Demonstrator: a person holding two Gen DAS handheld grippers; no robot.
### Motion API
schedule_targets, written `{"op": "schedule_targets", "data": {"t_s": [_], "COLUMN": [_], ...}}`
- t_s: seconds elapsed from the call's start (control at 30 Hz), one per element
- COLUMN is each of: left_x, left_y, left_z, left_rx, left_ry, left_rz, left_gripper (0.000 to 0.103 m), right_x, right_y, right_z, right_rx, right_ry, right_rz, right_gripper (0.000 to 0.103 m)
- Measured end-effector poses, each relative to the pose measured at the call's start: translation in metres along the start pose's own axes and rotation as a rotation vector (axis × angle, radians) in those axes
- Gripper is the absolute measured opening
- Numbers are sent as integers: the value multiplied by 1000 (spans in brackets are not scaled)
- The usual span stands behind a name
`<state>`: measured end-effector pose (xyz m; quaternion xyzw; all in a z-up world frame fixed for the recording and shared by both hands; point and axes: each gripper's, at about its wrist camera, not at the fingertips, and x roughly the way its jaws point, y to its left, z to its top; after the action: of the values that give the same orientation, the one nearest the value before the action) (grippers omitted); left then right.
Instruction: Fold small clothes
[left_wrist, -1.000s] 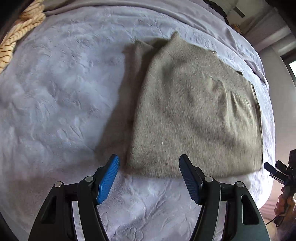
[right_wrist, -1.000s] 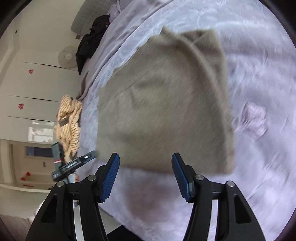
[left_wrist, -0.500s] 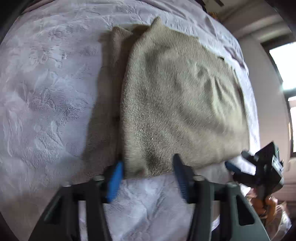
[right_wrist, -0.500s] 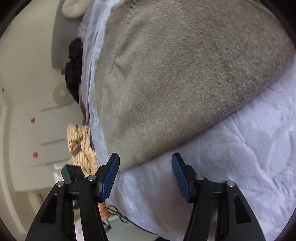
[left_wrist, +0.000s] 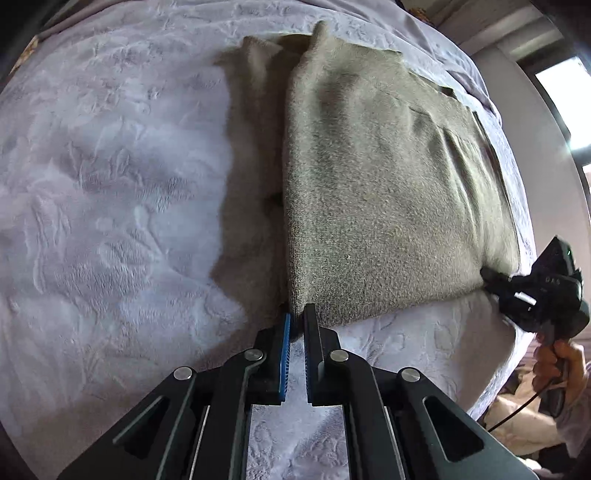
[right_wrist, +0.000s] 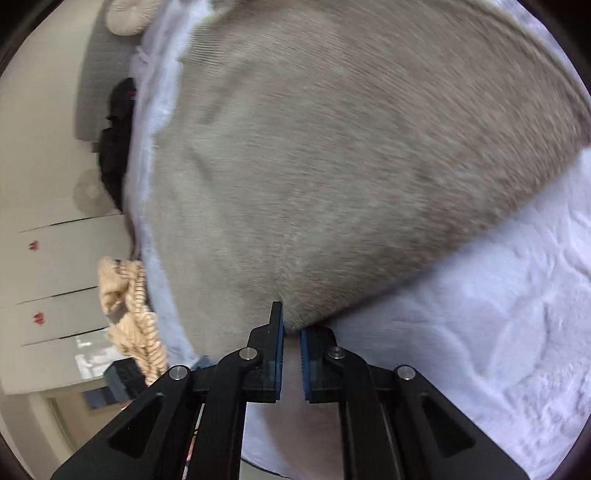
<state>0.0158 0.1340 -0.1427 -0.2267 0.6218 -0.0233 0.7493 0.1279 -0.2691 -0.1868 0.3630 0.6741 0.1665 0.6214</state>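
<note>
Already the sweater (left_wrist: 388, 206) lies flat on the bed (left_wrist: 110, 184), spread out ahead of both sets of fingers, with one side turned in and a strip of the layer beneath showing to the left of that fold. The left gripper (left_wrist: 295, 325) has just been closing and is now clamped on the near corner of the knit, which sits between its fingers (left_wrist: 285, 332). The right gripper (right_wrist: 290, 328), seen from the left wrist at the far right (left_wrist: 495, 278) beside the person's hand (left_wrist: 557, 363), has likewise just closed on the other near corner, cloth pinched between its fingers (right_wrist: 277, 321). So both near corners are held. By the look of it the lengthwise folding is done or nearly so; what remains is probably to lift this near edge and carry it forward over the far edge, then smooth the stack. A striped garment (right_wrist: 129, 314) sits off to the left, likely still to be folded.
</note>
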Motion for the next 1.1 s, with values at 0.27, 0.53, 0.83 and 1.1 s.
{"op": "schedule_targets", "data": {"t_s": [0.27, 0.53, 0.83, 1.1], "left_x": [-11, -20, -22, -28], "left_y": [-11, -29, -57, -95], "left_z": [-6, -16, -18, -22], "left_rx": [-60, -46, 9, 53], "left_ry": [-27, -32, -7, -5], "left_rz": [133, 214, 190, 112], "left_gripper": [57, 57, 57, 57], "right_x": [-1, -6, -21, -45], "right_y": [6, 16, 32, 54], "right_z": [4, 2, -8, -23], "right_rx": [-52, -96, -181, -313], "right_ry": [36, 54, 59, 49], "right_rz": [-40, -93, -169, -227], "right_gripper": [12, 13, 13, 57]}}
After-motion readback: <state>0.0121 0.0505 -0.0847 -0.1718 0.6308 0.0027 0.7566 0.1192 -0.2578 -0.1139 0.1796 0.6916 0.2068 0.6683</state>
